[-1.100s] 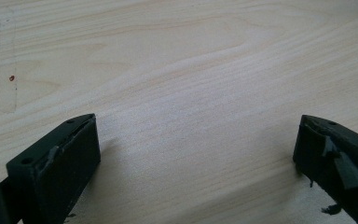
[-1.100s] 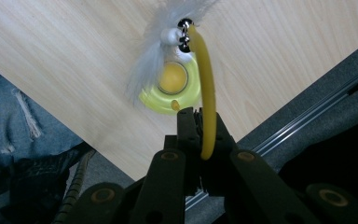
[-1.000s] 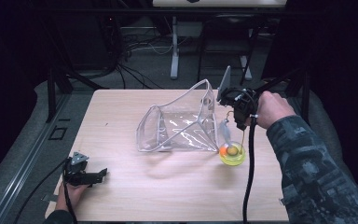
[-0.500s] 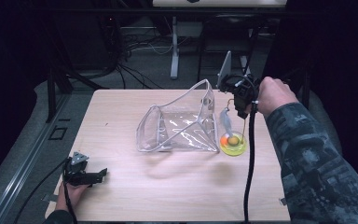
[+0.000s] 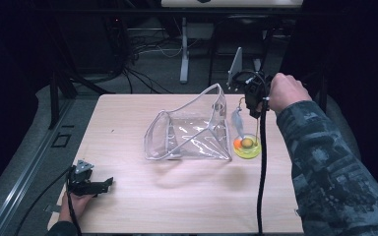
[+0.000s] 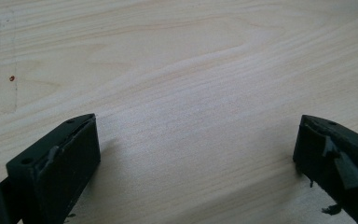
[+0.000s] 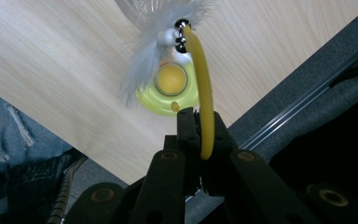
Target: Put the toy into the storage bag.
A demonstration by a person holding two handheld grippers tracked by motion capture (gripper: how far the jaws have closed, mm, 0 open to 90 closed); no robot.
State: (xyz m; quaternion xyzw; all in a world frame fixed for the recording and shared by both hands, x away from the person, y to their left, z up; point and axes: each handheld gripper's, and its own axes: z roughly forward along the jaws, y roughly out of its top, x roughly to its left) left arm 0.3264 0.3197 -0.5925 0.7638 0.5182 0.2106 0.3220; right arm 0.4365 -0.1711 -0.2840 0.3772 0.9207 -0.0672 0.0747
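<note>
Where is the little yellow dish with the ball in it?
In the high view the round yellow dish sits on the wooden table, on its right side, just right of the clear plastic bag and below the right gripper.

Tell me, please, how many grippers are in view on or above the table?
2: the left gripper rests open at the table's near-left corner; the right gripper is raised beyond the yellow toy, pinching its yellow stalk.

I saw open table (image 5: 187,206) along the near edge; clear bag (image 5: 192,130) blocked the centre.
</note>
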